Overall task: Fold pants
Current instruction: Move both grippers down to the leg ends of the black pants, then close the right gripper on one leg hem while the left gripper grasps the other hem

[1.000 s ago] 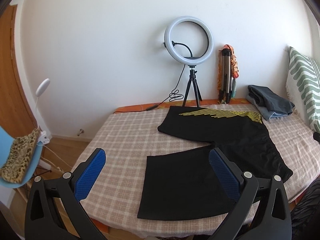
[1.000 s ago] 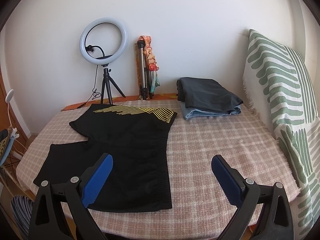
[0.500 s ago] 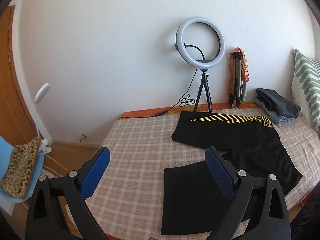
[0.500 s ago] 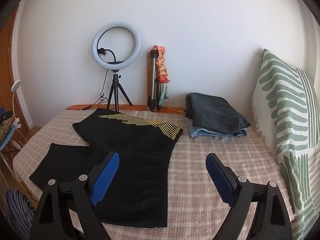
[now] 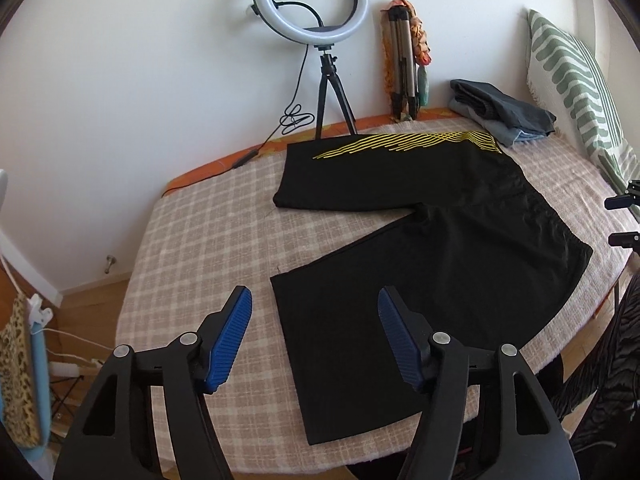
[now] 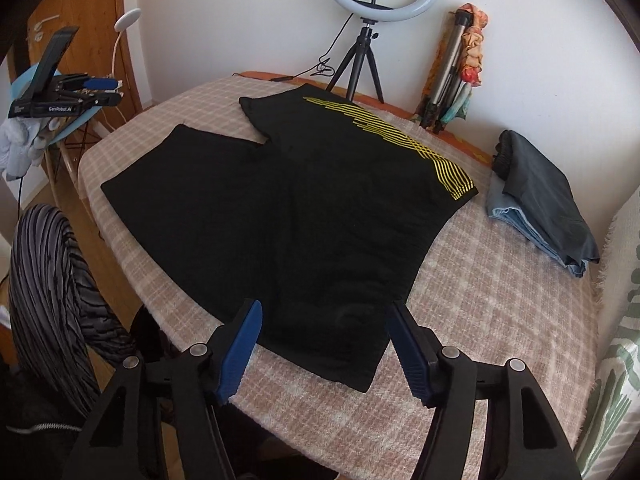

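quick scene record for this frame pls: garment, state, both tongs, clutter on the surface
garment: black shorts with yellow stripes along one leg
state: spread flat, unfolded, legs splayed apart on checked blanket
left tongs: open, empty, aimed at near leg's hem
right tongs: open, empty, aimed at waistband corner
contact: neither tongs appears to touch the fabric
clutter: folded grey and blue clothes beside the striped leg; ring light on tripod at far edge; striped pillow on the right

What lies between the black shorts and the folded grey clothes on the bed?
Only bare checked blanket separates the black shorts from the folded grey clothes; the right wrist view shows it best.
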Tool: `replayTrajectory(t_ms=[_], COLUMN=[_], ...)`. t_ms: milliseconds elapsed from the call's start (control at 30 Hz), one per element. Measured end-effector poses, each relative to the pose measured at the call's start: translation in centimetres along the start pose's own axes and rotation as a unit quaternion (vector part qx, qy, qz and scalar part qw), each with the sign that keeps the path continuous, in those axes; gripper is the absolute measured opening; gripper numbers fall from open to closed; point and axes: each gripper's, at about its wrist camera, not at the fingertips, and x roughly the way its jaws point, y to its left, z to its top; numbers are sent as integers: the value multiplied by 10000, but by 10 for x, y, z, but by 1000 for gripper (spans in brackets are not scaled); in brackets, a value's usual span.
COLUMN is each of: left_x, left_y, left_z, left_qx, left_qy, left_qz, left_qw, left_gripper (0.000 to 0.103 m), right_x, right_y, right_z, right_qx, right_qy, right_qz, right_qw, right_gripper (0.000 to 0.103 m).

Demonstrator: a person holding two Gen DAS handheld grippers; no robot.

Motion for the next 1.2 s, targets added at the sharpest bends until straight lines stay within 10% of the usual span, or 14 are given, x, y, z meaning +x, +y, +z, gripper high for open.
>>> replayTrajectory(t_ms=[467,633,900,1200], left_x=[47,50,60,67], left_y=[-12,-19,-31,-34], left_z=[-38,-62,-86,-98], left_qx=[662,833,1153,1326], left_qy=[872,1000,1176,1203], left_qz=[-716,-980,-1283,-1416], left_qw=[9914,9866,9780,9736], left_gripper=[52,52,52,52], right_x=[85,86,91,76], right_y=[36,32,36,10], right_z=[-25,-24,-13,30], right_qx=[-2056,-2100,-1953,-1230], right_qy=[1433,1427,1330,999], right_qz=[-103,-284,-656,-778], right_qw=[9680,9668,9695,9843], right_gripper=[57,51,3,0])
